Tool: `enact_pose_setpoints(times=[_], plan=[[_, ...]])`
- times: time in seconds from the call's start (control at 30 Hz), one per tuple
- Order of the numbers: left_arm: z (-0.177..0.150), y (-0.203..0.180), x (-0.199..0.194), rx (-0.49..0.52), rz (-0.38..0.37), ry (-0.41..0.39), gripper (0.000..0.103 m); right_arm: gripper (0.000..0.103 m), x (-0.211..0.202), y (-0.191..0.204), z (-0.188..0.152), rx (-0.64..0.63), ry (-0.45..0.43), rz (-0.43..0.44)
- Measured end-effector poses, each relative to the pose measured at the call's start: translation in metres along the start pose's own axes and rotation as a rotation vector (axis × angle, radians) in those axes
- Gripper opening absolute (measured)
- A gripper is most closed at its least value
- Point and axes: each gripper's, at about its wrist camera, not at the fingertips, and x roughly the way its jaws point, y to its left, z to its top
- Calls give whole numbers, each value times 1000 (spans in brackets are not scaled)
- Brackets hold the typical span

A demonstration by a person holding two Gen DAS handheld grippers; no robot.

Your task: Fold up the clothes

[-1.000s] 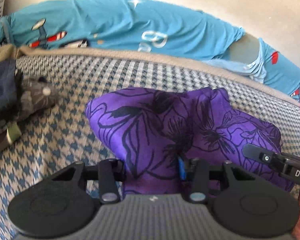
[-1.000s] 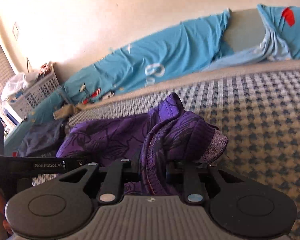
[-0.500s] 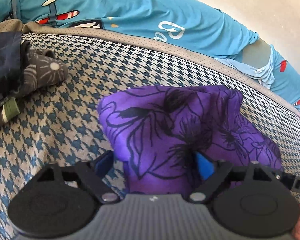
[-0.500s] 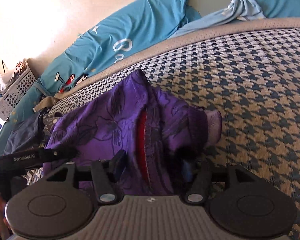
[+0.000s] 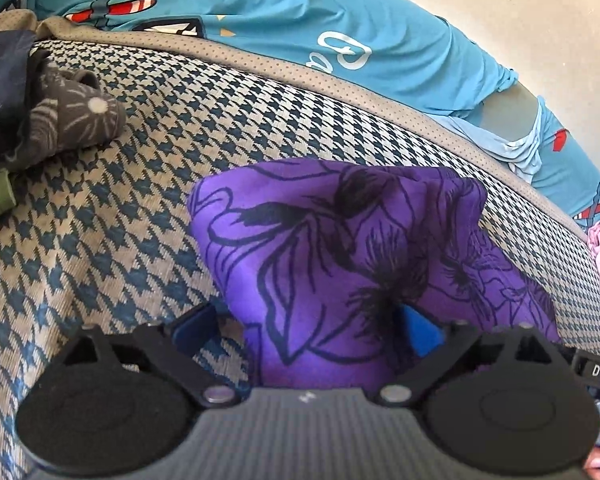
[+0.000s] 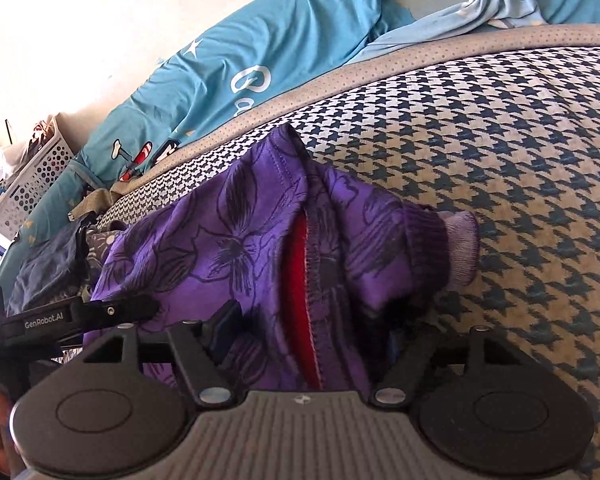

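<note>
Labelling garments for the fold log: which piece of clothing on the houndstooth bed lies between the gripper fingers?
The purple floral-print garment, lying between both opening grippers. The dark grey patterned garment and the navy cloth sit apart at the left edge.

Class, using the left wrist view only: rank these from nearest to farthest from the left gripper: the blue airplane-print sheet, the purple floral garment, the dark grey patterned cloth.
1. Purple floral garment: lying between the opening fingers of the left gripper.
2. Dark grey patterned cloth: off to the upper left on the houndstooth cover.
3. Blue airplane-print sheet: farthest, beyond the cover's edge.
</note>
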Motion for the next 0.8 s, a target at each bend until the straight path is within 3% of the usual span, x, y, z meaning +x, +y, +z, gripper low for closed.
enact_pose_setpoints(times=[0.17, 0.23, 0.33, 0.4, 0.47, 0.57, 0.8], plan=[[0, -5, 5, 19, -5, -2, 97, 70, 5, 5, 2, -20, -9, 1], [0, -7, 6, 28, -7, -1, 89, 68, 8, 6, 3, -26, -11, 1], [0, -10, 5, 23, -30, 4, 71, 56, 10, 8, 4, -34, -17, -8], [-1, -13, 3, 32, -20, -2, 65, 48, 11, 10, 5, -43, -22, -15], [-2, -17, -1, 53, 0, -23, 54, 28, 11, 13, 6, -56, -26, -6], [-4, -27, -11, 104, 32, -69, 42, 24, 11, 22, 4, -100, -26, -5], [-7, -35, -27, 137, 88, -122, 36, 22, -5, 50, 1, -191, -128, -50]])
